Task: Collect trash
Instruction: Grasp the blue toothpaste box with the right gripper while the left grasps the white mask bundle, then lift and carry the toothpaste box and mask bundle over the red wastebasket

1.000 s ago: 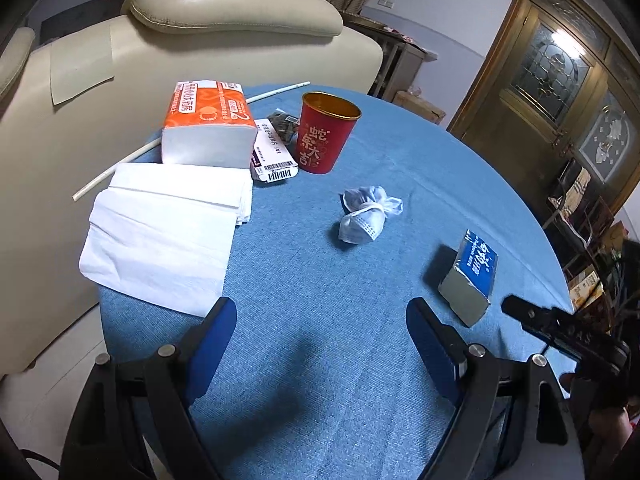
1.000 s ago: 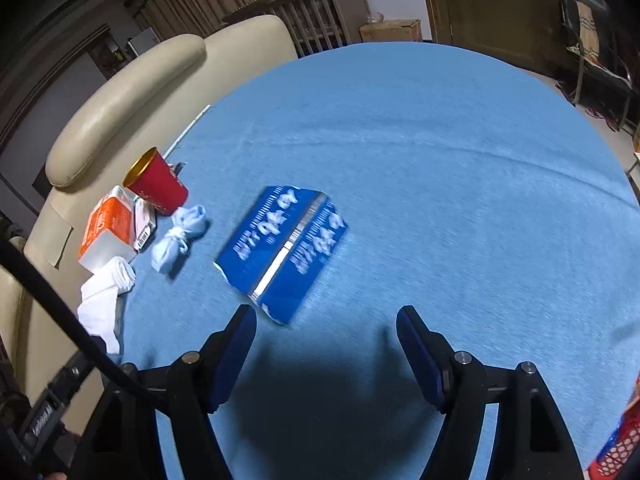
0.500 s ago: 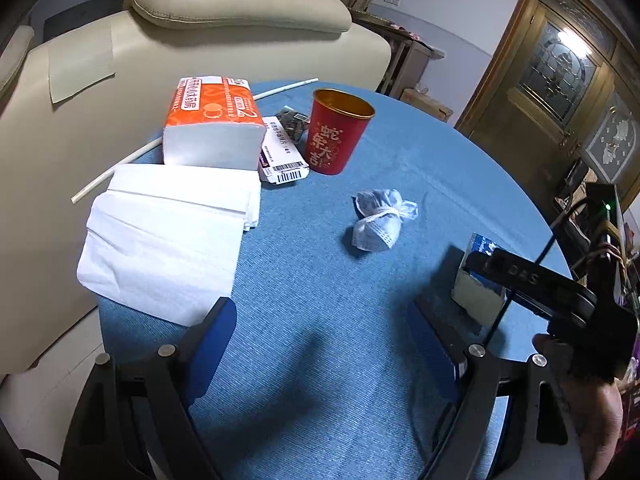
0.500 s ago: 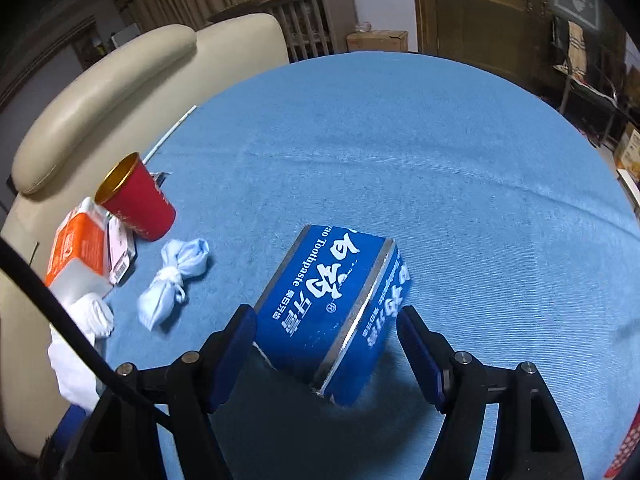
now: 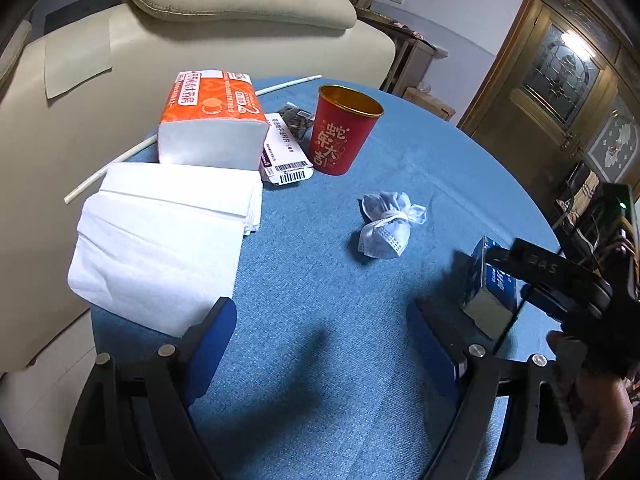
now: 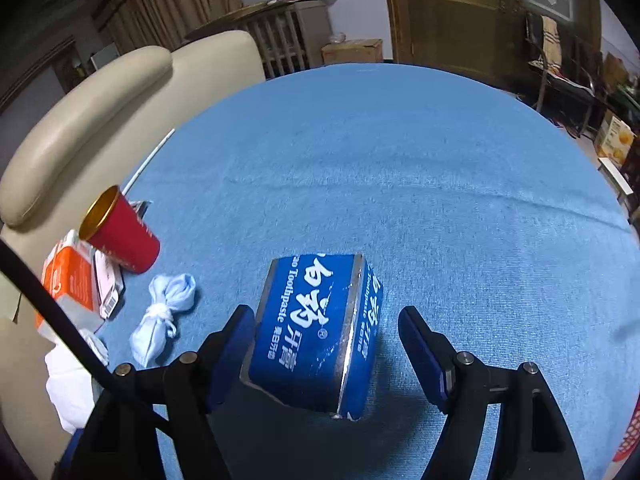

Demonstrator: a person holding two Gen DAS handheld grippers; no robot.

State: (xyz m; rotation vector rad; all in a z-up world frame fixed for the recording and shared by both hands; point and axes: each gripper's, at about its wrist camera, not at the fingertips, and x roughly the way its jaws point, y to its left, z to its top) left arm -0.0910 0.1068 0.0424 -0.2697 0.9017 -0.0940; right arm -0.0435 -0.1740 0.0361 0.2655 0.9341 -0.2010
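The blue rectangular cardboard toothpaste box (image 6: 316, 332) sits lower centre, between the spread-open right tool (image 6: 326, 342), long axis pointing away (left tool (image 5: 324, 344) also open, farther).

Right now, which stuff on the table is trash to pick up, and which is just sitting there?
Trash: blue toothpaste box between the open right tool fingers; tied-up face mask; barcode wrapper, probably.

Just there: orange tissue pack, loose white tissues, red paper cup, perhaps a bin.

Both tools are black frames with blue finger pads (image 5: 216, 328) and silver screws (image 6: 462, 357). A black cable (image 6: 48, 300) crosses the right view. Bare skin (image 5: 612, 412) shows beside the left tool (image 5: 320, 344).
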